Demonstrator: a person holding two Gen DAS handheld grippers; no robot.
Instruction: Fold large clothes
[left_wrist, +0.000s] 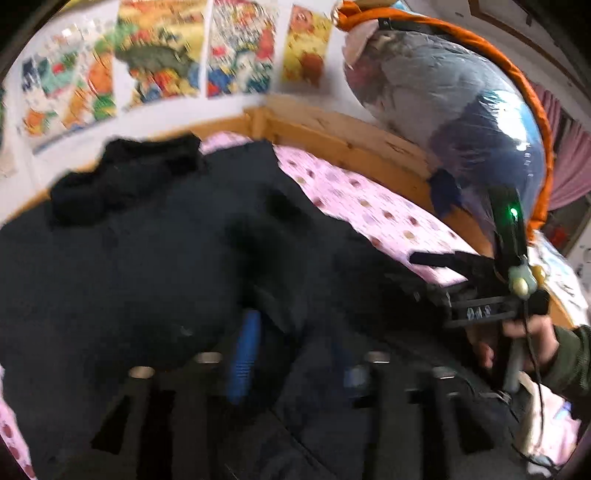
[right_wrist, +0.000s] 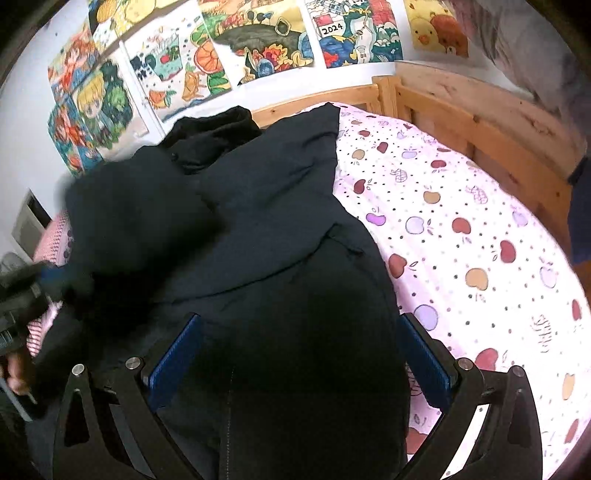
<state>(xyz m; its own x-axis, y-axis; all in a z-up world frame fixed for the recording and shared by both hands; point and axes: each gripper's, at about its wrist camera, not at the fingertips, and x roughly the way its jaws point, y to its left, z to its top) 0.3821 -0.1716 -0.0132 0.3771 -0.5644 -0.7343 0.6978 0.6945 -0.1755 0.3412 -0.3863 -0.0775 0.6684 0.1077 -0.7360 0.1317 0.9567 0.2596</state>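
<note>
While apparently ungripped, coat (right_wrist: 280, 229) underlies right hand-held gripper (right_wrist: 299, 362).

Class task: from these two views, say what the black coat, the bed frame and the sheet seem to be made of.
Coat: likely matte woven synthetic, padded; soft puffy creases, no shine.
Bed frame: pale wood, probably pine; knots and grain show.
Sheet: printed cloth, perhaps cotton; flat, matte, fruit pattern.

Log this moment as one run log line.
stage: folding | dark coat spread on bed sheet | right gripper open above coat | left gripper open, blurred

Matt black cloth coat (right_wrist: 280, 236), knotty wood bedframe (right_wrist: 480, 122) — ribbed blue tongs pads (right_wrist: 173, 363)
</note>
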